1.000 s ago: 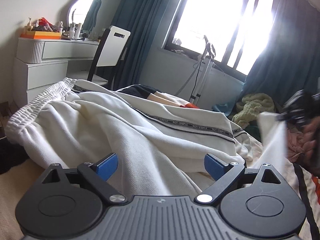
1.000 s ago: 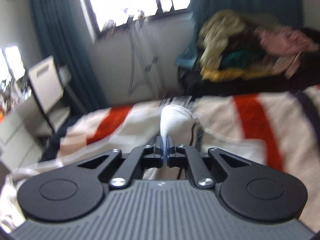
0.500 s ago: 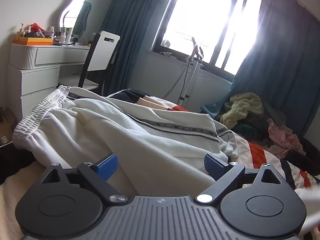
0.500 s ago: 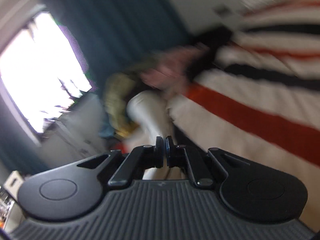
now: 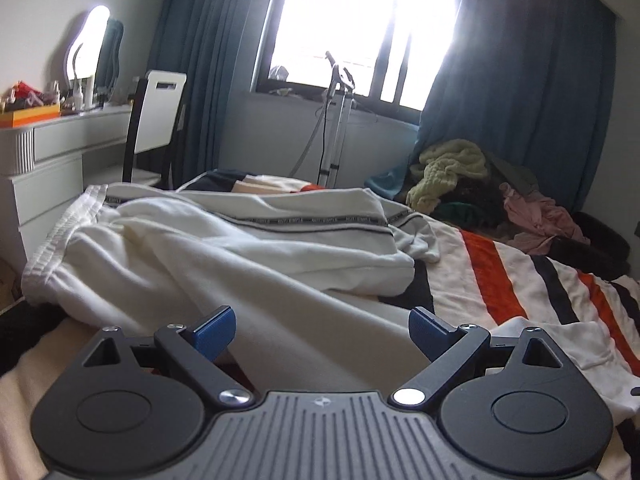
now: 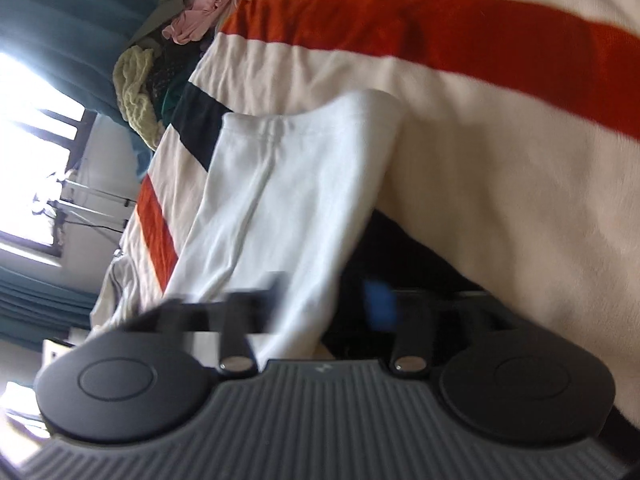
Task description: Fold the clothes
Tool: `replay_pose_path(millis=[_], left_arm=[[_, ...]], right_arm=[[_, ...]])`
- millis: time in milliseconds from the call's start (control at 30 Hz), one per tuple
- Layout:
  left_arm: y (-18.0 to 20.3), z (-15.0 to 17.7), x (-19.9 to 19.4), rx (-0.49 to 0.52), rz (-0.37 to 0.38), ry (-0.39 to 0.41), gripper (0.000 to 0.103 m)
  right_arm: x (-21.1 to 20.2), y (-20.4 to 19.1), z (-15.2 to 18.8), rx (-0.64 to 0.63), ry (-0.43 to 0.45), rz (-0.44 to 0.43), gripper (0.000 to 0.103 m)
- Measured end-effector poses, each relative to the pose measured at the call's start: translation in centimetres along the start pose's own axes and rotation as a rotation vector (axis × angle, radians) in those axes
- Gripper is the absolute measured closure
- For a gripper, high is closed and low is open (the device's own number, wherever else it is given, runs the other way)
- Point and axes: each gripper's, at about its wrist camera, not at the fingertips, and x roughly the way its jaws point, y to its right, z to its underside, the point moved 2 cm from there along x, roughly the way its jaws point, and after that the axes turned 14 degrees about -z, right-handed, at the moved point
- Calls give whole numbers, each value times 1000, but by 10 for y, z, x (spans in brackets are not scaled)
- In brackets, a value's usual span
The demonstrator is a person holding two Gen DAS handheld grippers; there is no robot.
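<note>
White trousers [image 5: 224, 256] — leg [image 6: 280, 200] runs lengthwise away from right hand-held gripper [image 6: 320, 300], jaws opening, cloth between; left hand-held gripper [image 5: 322, 330] apart, empty.

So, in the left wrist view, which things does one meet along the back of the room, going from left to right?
Orange box → lit mirror → white chair → window → yellow-green cloth → pink cloth.

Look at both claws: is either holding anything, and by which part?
Nothing is held. The left claw is open above the white trousers. The right claw is opening, the trouser leg between its jaws, released.
</note>
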Motion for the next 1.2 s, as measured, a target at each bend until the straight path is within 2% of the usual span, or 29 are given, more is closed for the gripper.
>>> replay_pose_path(millis=[167,300,333,400,467,500,533,600,700,800,900,933,1067,1200], left_arm=[[1,3,1,-4,31,-47,8],[4,6,6,3,30,-74,8],[5,7,7,9,26,-78,8],[9,10,10,16,20,-90,8],[11,12,14,20,16,-106,8],[11,14,16,21,14,-116,8],[11,15,18,22,14,-127,8],[12,18,21,25,10,-137,8],[13,21,26,24,5,-153,8],[13,22,31,6,7,-170,8],[12,24,34,3,3,-181,8],[12,25,35,2,2,-189,8],[7,26,40,-24,6,-224,8],[-4,27,47,-85,15,-282,8]], right_arm=[[-3,3,-6,68,31,-69,21],[-3,6,-16,44,146,-139,23],[-1,9,-19,56,174,-145,33],[4,19,-24,103,222,-145,46],[11,26,-25,126,227,-122,63],[15,29,-25,137,228,-110,76],[19,32,-25,148,229,-97,81],[24,35,-25,160,235,-90,81],[21,26,-27,149,261,-104,95],[1,19,-25,141,351,-131,98],[-34,10,-15,97,509,-109,98],[-40,10,-13,98,532,-87,98],[-35,29,-8,170,464,41,98],[-36,40,3,208,385,77,95]])
